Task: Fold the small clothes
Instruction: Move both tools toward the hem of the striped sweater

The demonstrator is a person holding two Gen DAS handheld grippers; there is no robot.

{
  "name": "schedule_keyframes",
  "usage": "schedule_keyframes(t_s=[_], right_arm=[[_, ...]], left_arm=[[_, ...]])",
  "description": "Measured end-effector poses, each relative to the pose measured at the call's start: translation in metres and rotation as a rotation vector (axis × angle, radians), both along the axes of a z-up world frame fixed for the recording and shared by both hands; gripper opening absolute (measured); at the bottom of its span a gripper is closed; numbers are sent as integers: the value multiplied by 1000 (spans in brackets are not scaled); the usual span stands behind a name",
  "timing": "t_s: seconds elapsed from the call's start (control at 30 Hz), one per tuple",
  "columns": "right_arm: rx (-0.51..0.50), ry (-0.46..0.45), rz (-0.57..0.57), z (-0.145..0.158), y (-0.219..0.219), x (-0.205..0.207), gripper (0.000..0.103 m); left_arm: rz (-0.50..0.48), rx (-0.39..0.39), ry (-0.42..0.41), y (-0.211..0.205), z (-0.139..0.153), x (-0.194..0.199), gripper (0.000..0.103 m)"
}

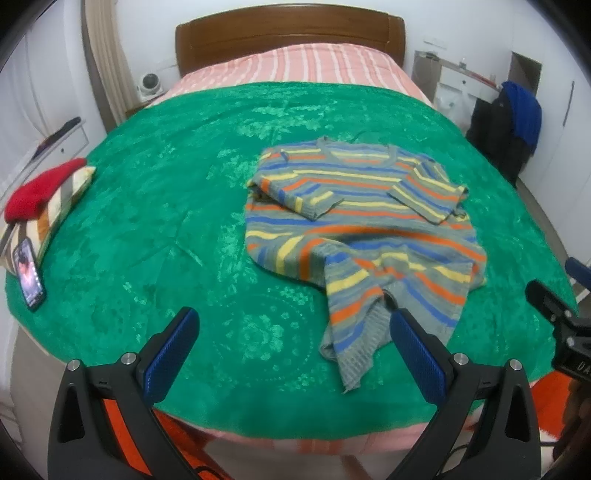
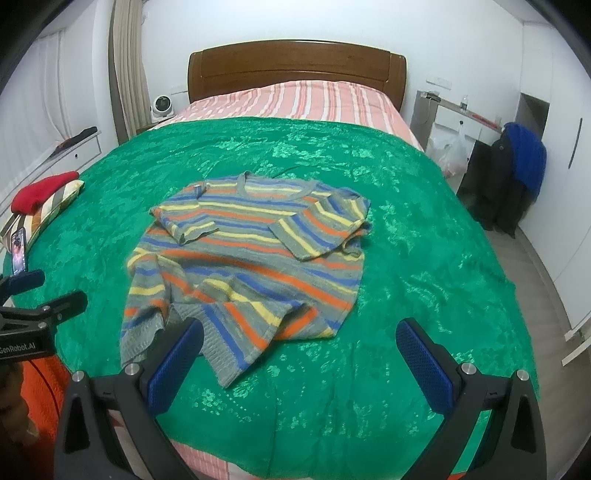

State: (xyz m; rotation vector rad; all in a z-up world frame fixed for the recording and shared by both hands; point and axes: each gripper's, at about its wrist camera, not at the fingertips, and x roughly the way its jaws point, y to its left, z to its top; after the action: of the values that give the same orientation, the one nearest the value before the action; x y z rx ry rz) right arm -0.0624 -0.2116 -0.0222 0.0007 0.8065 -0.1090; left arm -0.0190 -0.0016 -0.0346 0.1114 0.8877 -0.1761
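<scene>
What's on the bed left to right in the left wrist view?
phone → red garment on the striped cushion → striped sweater, all on the green blanket.

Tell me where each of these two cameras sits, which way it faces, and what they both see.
Left wrist: rides the left gripper, near the bed's foot, facing the headboard; its open blue fingers frame the striped sweater, the right gripper at the right edge.
Right wrist: rides the right gripper, same direction; open fingers show, the left gripper at the left edge.
Shared: sweater, green blanket, phone, red hat.
</scene>
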Motion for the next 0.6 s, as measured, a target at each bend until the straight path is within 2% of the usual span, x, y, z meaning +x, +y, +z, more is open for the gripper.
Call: schedule_keyframes(t_s=[0.33, 0.6], right_arm=[[1, 16, 10, -6, 3, 0, 103], [5, 24, 23, -9, 5, 1, 103]], left_arm=[[-4, 36, -2, -4, -3, 0, 103], [5, 20, 11, 0, -5, 2, 103]])
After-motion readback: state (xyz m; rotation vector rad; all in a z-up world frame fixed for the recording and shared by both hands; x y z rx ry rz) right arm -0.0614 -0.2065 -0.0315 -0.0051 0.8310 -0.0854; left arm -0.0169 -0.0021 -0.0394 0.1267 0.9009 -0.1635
